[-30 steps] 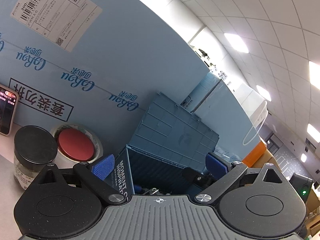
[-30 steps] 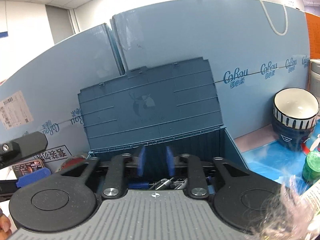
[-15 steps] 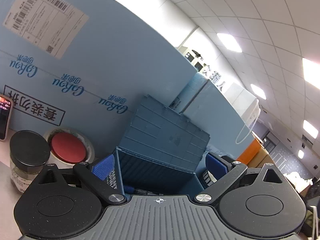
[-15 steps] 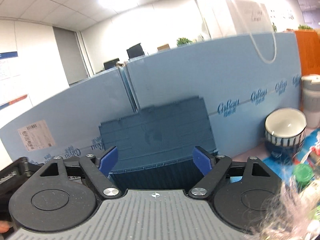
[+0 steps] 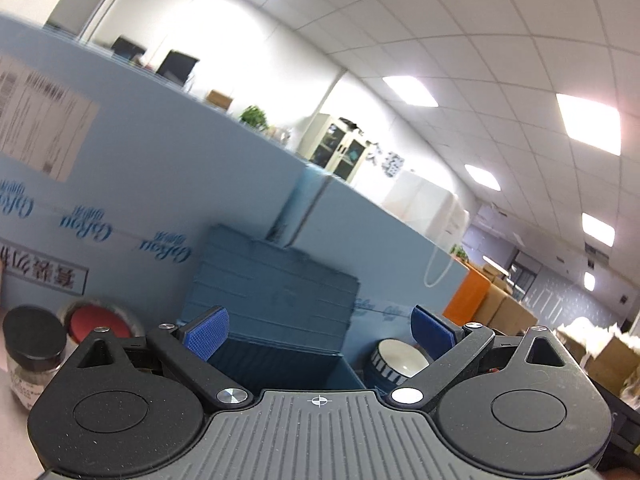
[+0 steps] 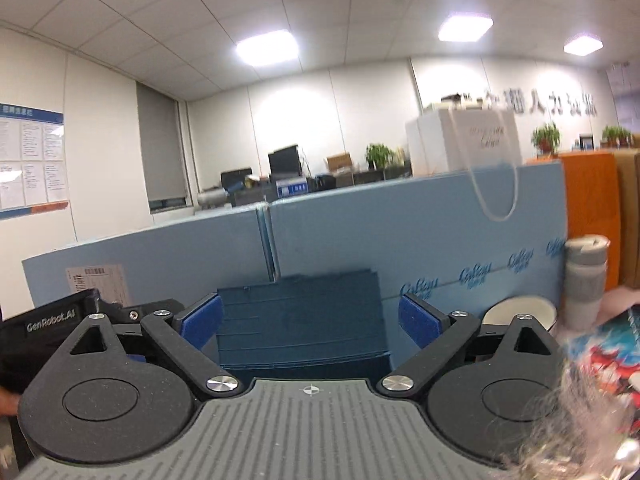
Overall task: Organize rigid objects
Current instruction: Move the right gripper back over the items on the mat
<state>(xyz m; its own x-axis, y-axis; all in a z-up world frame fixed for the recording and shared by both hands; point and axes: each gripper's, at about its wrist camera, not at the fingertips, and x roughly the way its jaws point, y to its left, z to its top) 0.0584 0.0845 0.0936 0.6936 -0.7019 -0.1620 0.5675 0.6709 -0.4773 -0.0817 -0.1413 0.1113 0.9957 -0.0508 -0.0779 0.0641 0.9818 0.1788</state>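
The dark blue storage box (image 5: 276,320) sits in the lower middle of the left wrist view, its ribbed lid standing upright against the light blue partition board (image 5: 160,184) behind it. Its open mouth lies low in the frame, partly cut off by the gripper body, and the inside is too dark to read. In the right wrist view the same storage box (image 6: 300,320) fills the lower middle, its lid edge leaning on the partition board (image 6: 400,232).

The left hand-held gripper (image 5: 319,334) has its blue pads spread wide with nothing between them; the box's front rim shows in the gap. The right hand-held gripper (image 6: 309,322) is likewise spread wide and empty, framing the box lid.

Lower left of the left view, a glass jar with a black lid (image 5: 34,344) stands just beside a round tin with a red top (image 5: 98,322), both left of the box on the tabletop (image 5: 8,416). Lower right of the box, a white bowl with a striped rim (image 5: 398,362) stands close to its right wall.

In the right view the bowl (image 6: 520,312) appears at right of the box, with a grey and white tumbler (image 6: 585,280) behind it and a colourful package (image 6: 604,352) at the far right edge. The other gripper's black body (image 6: 48,320) enters at the left edge.
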